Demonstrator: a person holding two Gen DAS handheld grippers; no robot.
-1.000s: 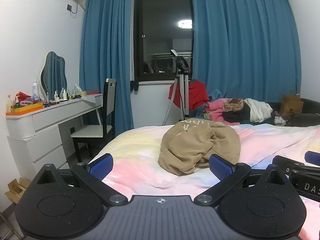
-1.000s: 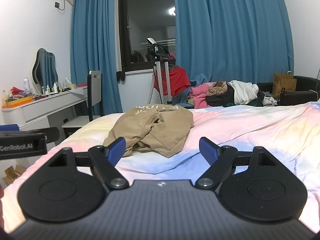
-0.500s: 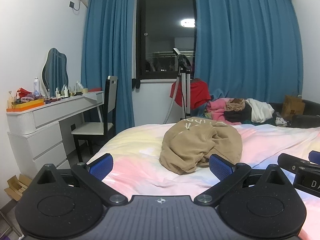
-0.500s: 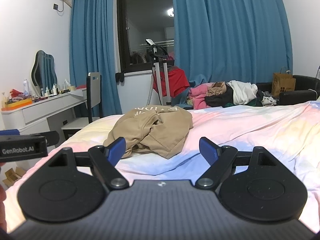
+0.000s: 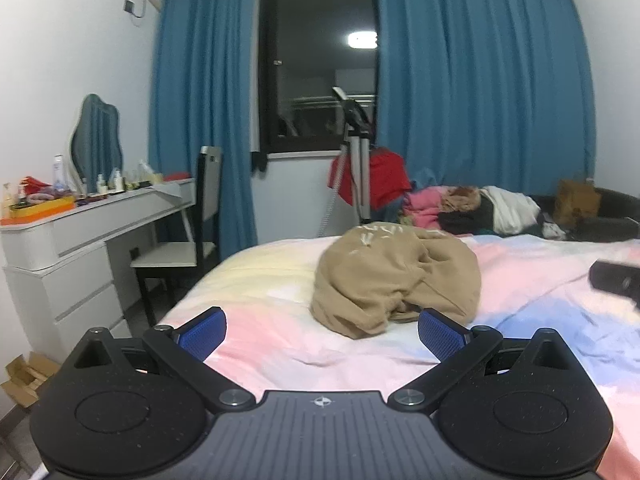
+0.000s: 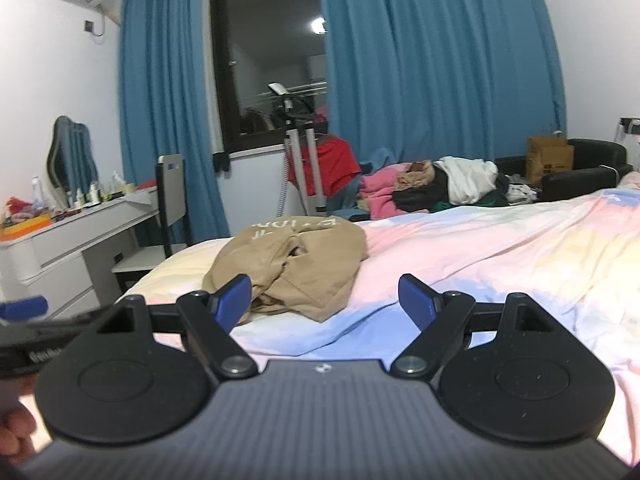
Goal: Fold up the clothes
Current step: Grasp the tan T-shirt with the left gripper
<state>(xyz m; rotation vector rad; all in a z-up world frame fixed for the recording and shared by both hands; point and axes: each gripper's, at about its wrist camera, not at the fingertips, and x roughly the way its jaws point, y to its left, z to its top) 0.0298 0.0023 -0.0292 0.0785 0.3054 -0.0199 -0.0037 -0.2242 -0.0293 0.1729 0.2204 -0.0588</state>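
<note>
A crumpled tan garment with white lettering (image 5: 394,276) lies in a heap on the pastel bedspread (image 5: 280,320); it also shows in the right wrist view (image 6: 292,268). My left gripper (image 5: 322,330) is open and empty, held above the bed just short of the garment's near edge. My right gripper (image 6: 326,304) is open and empty, also just short of the garment, which lies ahead and slightly left. The right gripper shows blurred at the right edge of the left wrist view (image 5: 616,278). The left gripper shows blurred at the left edge of the right wrist view (image 6: 28,320).
A pile of mixed clothes (image 5: 468,208) sits beyond the bed's far side. A white dresser (image 5: 84,240) and a chair (image 5: 188,240) stand left of the bed. A steamer stand with a red garment (image 5: 372,176) is by the window. A black sofa with a paper bag (image 6: 560,164) is at the right.
Both grippers have moved forward and lower toward the tan garment. The right gripper has tilted. Both stay open.
</note>
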